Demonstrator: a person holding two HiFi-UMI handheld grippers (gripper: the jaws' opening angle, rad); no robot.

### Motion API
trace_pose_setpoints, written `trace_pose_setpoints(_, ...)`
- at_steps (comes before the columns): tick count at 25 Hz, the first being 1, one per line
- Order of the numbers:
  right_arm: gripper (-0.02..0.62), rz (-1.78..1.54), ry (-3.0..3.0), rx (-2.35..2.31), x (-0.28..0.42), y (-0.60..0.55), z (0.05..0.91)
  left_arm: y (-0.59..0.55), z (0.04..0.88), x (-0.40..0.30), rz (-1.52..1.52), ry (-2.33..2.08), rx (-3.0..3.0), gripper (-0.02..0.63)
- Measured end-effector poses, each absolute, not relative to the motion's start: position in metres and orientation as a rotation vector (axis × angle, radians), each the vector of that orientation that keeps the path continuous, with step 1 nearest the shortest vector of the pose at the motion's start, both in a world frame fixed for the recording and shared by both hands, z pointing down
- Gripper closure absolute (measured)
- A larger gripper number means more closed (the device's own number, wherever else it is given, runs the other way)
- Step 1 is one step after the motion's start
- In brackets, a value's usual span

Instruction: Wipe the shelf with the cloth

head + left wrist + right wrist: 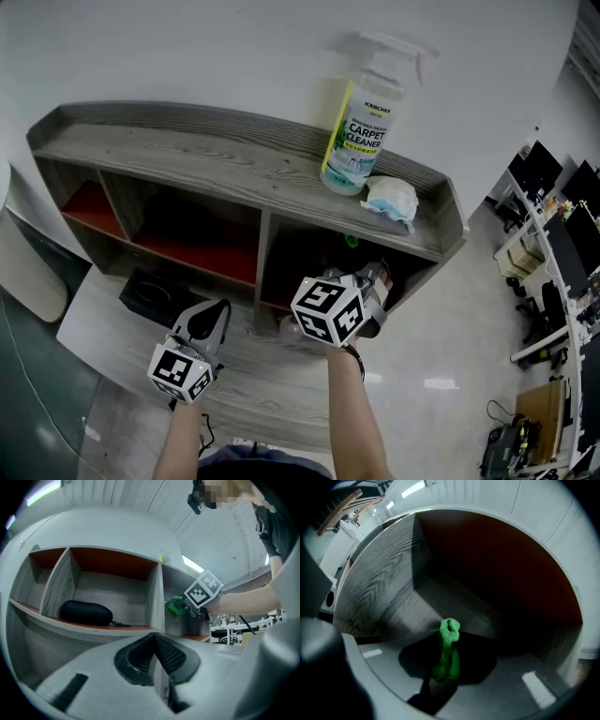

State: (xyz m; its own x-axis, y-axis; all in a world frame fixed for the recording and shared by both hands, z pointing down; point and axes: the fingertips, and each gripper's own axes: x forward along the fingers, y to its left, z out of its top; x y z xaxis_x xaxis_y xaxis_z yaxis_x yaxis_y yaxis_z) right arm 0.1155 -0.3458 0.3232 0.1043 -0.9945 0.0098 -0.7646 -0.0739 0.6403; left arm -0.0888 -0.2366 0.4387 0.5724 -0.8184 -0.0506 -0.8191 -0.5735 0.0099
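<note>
Our left gripper [204,323], jaws pressed together on nothing, hangs back, leaving room as our right gripper [446,667] pinches the green cloth [449,641] inside the shelf's [234,155] lower right compartment, poised to wipe.

Head view: bright, even overhead light; glare spots on floor [441,382]; edges bowed. Gripper views: dark round borders, near parts blurred; shelf [384,573] recess dim, cloth [449,648] lit.
</note>
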Motion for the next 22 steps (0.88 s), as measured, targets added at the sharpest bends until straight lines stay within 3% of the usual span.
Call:
trace_pose_setpoints(9, 0.489, -0.569, -1.714, 1.977, 0.129, -0.34, 0.321, -0.236, 0.437, -0.088, 0.077, 1.428, -2.773, 0.607)
trace_pose_setpoints(22, 0.489, -0.642, -1.963, 1.732, 0.025, -0.348, 0.347, -0.227, 0.437, -0.115, 0.076, 1.504, -2.734, 0.607)
